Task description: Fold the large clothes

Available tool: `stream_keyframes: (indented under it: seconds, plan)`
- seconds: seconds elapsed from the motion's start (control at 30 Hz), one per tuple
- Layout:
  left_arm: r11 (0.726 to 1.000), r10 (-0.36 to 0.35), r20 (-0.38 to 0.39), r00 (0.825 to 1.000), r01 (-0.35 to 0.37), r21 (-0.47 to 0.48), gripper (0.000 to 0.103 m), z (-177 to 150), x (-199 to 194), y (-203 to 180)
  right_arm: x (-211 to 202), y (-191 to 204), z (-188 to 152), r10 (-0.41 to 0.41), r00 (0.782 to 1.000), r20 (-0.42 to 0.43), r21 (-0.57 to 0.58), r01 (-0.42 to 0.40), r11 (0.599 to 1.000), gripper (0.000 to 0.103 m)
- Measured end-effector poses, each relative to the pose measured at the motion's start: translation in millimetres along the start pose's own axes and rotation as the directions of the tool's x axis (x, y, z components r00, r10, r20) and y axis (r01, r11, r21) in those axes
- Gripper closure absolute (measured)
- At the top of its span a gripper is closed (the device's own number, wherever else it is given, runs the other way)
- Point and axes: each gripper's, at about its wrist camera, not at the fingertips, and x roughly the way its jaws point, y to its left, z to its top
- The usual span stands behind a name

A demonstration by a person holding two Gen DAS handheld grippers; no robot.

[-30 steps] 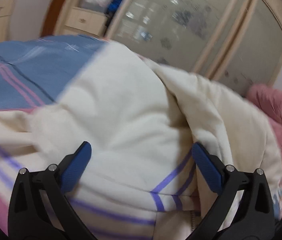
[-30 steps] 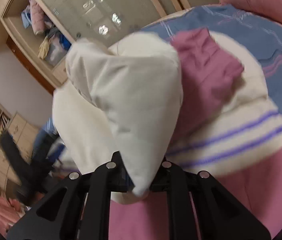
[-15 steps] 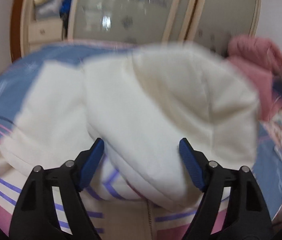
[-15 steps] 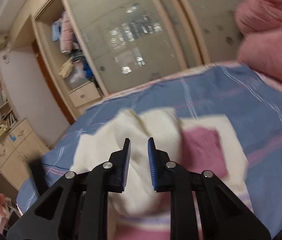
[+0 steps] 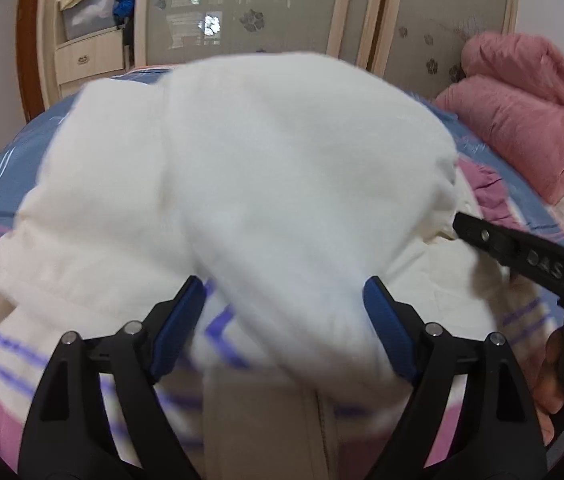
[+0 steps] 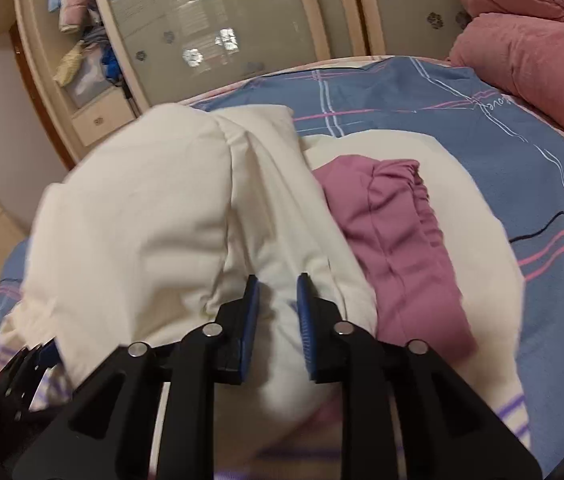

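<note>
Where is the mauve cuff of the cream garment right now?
In the right wrist view the mauve cuff lies right of centre on the cream garment, just right of the right gripper.

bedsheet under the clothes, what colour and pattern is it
Blue bedsheet with pink and white check lines, clearest in the right wrist view.

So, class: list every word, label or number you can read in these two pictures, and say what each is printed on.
"love": on the blue sheet, by the pink pillow.
Embossed letters on the right gripper: too blurred to read for certain.
Nothing readable on the white garment or the wardrobe doors.
</note>
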Motion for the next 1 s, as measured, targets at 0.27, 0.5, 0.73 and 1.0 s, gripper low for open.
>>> stream_keyframes:
  seconds: [0.27,0.5,0.73,1.0]
  plan:
    - [0.997,0.058,-0.075,0.996,-0.062,-0.048,0.007,-40.9,-23.4,14.4,-35.9,-0.7,-92.1,-0.141,0.985,-0.103,-0.118,0.128,0.985,0.008]
    - [0.998,-0.008,-0.053,0.999,0.005,-0.062,0.007,-64.3,-73.6,26.3,-88.7,15.9,-158.2,-0.183,0.983,0.023,-0.143,0.184,0.972,0.008]
    - [0.991,0.121,-0.106,0.987,-0.114,0.073,0.005,-100.5,-71.7,7.5,-100.7,13.8,-182.6,-0.188,0.981,0.051,-0.173,0.195,0.966,0.007]
    - [0.983,0.182,-0.116,0.976,-0.184,-0.004,0.003,-101.1,-72.8,1.7,-114.1,17.0,-211.0,-0.169,0.982,0.082,-0.261,0.185,0.947,0.004]
